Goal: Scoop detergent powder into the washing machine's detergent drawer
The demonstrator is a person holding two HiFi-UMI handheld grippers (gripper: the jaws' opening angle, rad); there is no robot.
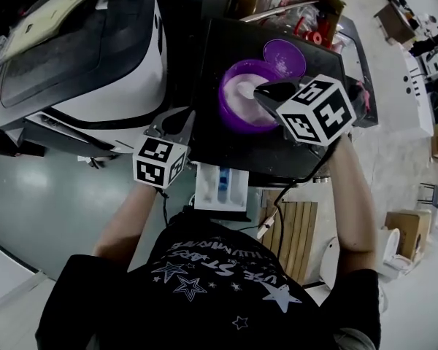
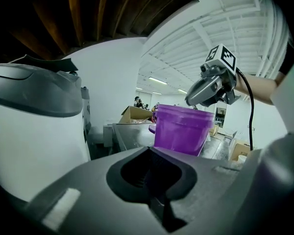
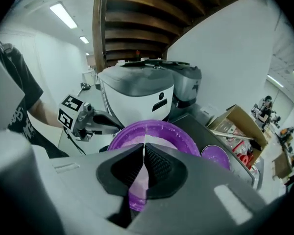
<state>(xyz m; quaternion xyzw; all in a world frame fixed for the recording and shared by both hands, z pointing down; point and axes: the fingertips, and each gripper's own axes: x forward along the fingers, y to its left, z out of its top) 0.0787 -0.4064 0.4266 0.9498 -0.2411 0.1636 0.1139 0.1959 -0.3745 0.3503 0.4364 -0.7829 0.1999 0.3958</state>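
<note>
currently my right gripper (image 1: pixel 266 92) hangs over the purple tub (image 1: pixel 237 108), its tips dipped toward the white detergent powder (image 1: pixel 244 88) inside. its jaws are pressed together at the tips, and i can make out no scoop between them, only a slit showing powder behind. i judge it sits there because the powder has to be lifted from the tub first.

my left gripper (image 1: pixel 179 119) waits left of the tub, near its side, jaws pressed together on nothing, probably ready to steady things. the tub's lid (image 1: pixel 285 57) lies just beyond the tub, off so the powder is reachable. the detergent drawer (image 1: pixel 221 188) is nearer me than the tub, pulled out and open to receive a load; no powder shows in it. a white washer (image 1: pixel 95 71) stands well left of the tub.

no brand is legible. the cubes carry only square markers, and my shirt's print is too warped to read.
</note>
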